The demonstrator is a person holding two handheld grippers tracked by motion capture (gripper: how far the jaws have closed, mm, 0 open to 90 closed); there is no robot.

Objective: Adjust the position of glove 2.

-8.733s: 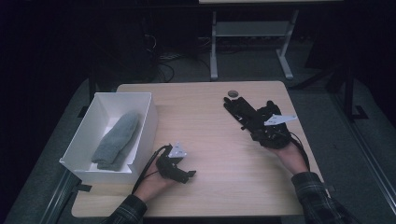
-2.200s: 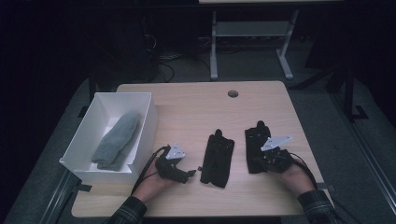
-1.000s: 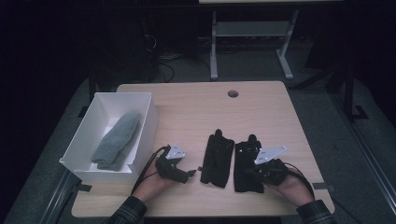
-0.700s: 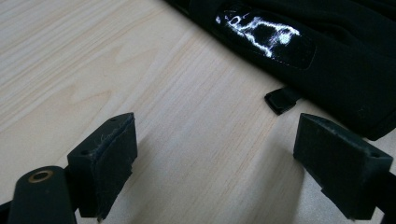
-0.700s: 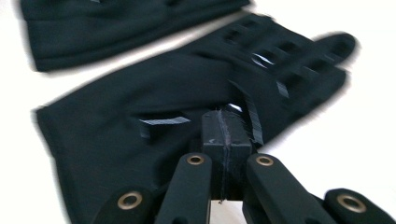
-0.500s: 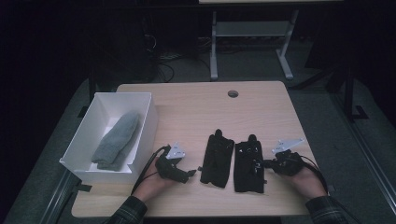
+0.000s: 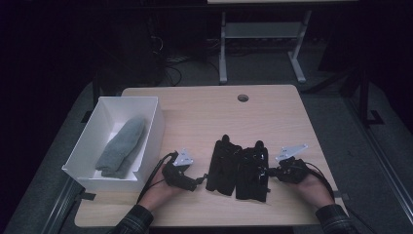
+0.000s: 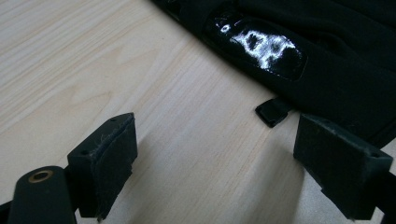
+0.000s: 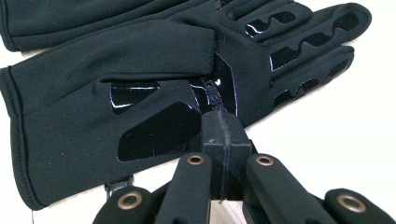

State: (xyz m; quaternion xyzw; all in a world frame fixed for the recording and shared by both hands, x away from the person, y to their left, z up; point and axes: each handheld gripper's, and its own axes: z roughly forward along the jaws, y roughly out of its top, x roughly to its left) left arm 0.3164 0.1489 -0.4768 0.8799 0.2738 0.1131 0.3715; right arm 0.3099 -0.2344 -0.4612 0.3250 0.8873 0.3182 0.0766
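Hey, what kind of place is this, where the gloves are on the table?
Probably a lab or workshop set up for recording, not a home: a plain wooden table with a cable hole, loose cables on a grey carpet, and a white metal stand in a dark room.

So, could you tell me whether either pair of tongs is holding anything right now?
No. The right tongs are shut on nothing beside the right glove; the left tongs stand open over bare table.
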